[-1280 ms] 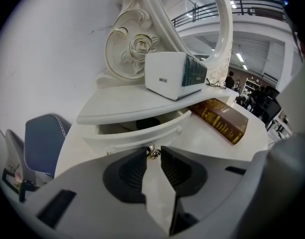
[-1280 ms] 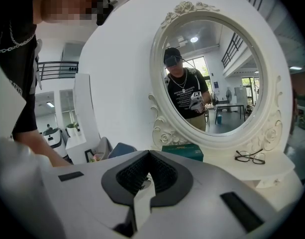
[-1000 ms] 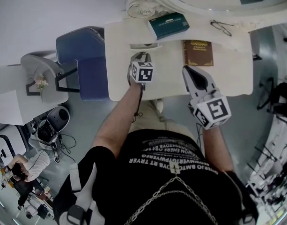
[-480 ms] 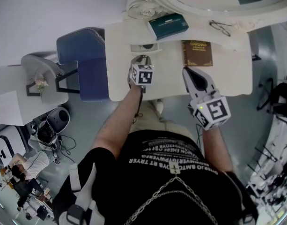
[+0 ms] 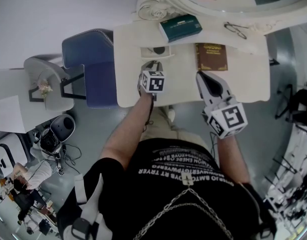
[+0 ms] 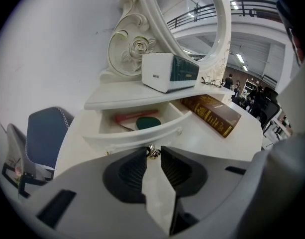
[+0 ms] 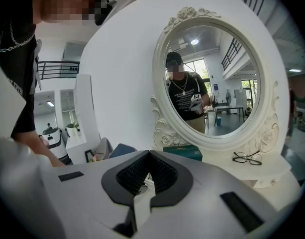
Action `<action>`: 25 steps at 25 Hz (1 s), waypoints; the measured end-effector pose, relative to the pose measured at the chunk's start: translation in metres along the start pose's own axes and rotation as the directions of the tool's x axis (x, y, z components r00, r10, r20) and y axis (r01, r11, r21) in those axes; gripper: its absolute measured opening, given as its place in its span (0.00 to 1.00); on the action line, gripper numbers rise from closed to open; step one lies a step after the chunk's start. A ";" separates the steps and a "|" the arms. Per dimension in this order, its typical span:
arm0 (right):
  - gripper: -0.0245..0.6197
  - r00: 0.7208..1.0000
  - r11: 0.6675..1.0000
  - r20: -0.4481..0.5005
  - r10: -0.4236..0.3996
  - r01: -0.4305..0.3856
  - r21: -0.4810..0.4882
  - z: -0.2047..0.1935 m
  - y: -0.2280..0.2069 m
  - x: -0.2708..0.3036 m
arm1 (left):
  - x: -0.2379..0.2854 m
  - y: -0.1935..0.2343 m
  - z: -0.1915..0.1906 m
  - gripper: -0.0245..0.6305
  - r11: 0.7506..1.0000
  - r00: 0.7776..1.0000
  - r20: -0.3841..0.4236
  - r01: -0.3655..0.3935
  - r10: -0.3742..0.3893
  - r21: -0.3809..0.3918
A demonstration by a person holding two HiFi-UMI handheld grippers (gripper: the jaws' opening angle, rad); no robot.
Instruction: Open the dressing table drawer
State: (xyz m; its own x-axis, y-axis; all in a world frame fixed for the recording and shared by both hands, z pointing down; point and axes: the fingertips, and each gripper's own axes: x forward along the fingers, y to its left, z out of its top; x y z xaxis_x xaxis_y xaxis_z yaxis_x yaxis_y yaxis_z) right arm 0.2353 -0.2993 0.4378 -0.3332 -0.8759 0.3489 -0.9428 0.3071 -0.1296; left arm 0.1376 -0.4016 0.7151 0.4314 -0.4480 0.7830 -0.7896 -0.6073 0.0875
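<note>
three views split the facts: only the left gripper view looks into the drawer [image 6: 137, 133], where a red stick [image 6: 135, 117] and a green disc [image 6: 147, 122] lie, and shows the left tongs [image 6: 153, 151] clenched on its small metal knob [image 6: 152, 152]. only the right gripper view shows the round mirror [image 7: 217, 78] face on, with a person reflected in it, and the right tongs [image 7: 148, 151] with tips pressed together on nothing. the head view alone gives the layout from above: a white table [image 5: 243, 79] against a pale wall, a blue chair [image 5: 90, 59] just left of it, grey floor below, clutter farther off. on the table lie a brown book [image 5: 211, 56], a green box [image 5: 180, 27] on the raised shelf, and glasses [image 5: 237, 29] near the mirror's foot. the drawer [image 5: 154, 50] stands part open under that shelf, straight ahead of the left tongs [image 5: 152, 63]; the right tongs [image 5: 200, 74] hang over the table's front edge, right of the drawer and apart from it, just before the book.
</note>
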 end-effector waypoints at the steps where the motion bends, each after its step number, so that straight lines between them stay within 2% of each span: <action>1: 0.04 1.000 1.000 0.002 0.001 -0.001 -0.002 0.000 0.000 -0.001 | 0.000 0.000 -0.001 0.18 1.000 1.000 -0.001 -0.001 0.001 0.000; 12: 0.04 1.000 1.000 0.011 -0.007 0.007 -0.001 0.002 -0.002 -0.009 | 0.000 -0.005 -0.002 0.18 1.000 1.000 0.019 0.002 -0.002 0.003; 14: 0.04 1.000 1.000 0.018 -0.007 0.007 -0.001 0.003 -0.003 -0.009 | -0.002 -0.006 -0.003 0.20 1.000 1.000 0.024 0.008 -0.008 0.012; 25: 0.04 0.999 1.000 0.046 0.001 0.000 -0.011 0.012 0.000 -0.020 | -0.034 0.000 -0.005 0.21 1.000 0.998 0.054 -0.016 0.015 0.019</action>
State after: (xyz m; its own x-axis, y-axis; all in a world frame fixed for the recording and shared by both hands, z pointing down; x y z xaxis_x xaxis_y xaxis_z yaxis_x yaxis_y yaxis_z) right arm 0.2418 -0.2864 0.4197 -0.3332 -0.8921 0.3053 -0.9428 0.3112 -0.1195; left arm 0.1213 -0.3831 0.6916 0.4430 -0.4918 0.7496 -0.7877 -0.6128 0.0634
